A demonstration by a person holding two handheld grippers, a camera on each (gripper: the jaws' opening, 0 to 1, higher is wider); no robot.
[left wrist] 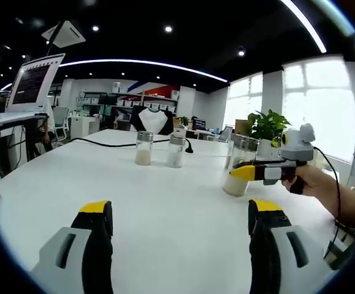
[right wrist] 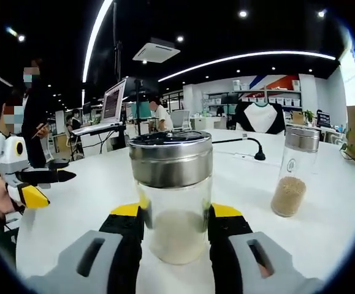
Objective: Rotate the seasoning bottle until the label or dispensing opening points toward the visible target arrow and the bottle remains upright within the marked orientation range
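One seasoning bottle | upright | between right tool jaws, touching.

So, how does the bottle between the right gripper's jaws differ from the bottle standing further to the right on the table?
The held bottle sits between the right gripper jaws; the far bottle stands free on the white table. The held bottle contains pale whitish powder; the far bottle contains brownish grains. Both are upright clear glass with metal lids.
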